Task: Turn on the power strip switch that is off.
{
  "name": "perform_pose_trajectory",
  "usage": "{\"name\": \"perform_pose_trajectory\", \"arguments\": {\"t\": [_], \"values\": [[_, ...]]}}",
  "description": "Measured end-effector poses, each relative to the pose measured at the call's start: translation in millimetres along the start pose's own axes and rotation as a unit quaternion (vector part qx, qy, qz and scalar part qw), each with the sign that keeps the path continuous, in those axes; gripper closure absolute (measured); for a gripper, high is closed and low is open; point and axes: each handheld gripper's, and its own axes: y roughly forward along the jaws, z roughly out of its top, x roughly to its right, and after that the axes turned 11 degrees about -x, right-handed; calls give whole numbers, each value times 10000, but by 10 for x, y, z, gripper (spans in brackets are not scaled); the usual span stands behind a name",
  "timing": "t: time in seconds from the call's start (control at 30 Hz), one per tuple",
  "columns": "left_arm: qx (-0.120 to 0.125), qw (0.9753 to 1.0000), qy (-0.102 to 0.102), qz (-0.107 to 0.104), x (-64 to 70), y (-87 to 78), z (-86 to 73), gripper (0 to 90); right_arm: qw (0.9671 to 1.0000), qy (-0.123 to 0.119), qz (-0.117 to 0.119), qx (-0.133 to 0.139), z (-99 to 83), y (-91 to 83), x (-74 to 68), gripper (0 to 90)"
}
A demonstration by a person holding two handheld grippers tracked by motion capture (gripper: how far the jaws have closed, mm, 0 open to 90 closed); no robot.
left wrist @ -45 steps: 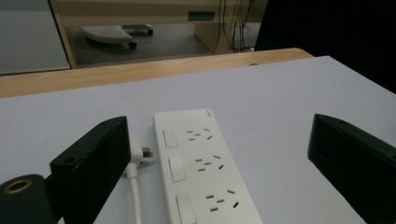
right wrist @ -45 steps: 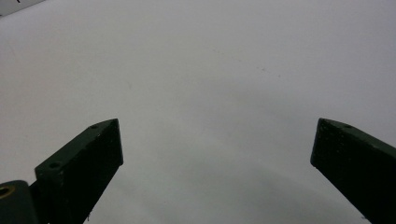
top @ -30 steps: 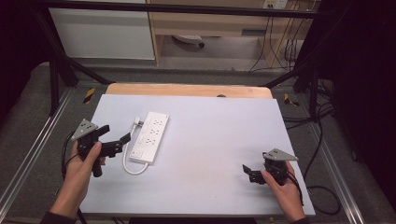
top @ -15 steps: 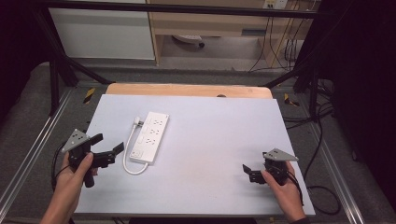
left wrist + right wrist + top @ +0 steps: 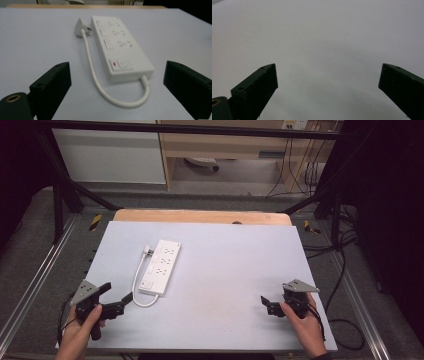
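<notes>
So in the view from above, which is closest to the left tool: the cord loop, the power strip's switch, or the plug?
From the left tool, in the high view:
1. Cord loop, just right of its tips.
2. Switch, on the power strip's near end.
3. Plug, by the strip's far end.

Smooth white plastic power strip [image 5: 120,50] — matt grey table [image 5: 235,270].
</notes>
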Motion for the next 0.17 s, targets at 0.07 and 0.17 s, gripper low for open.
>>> {"name": "perform_pose_trajectory", "arguments": {"t": [0.07,0.17], "values": [[-129,9998,100,99,37,6,-73,82,9999,102,-54,-90,-8,23,30,30],[-326,9988,349,106,124,21,-123,80,9993,199,-230,-212,-8,81,73,30]]}}
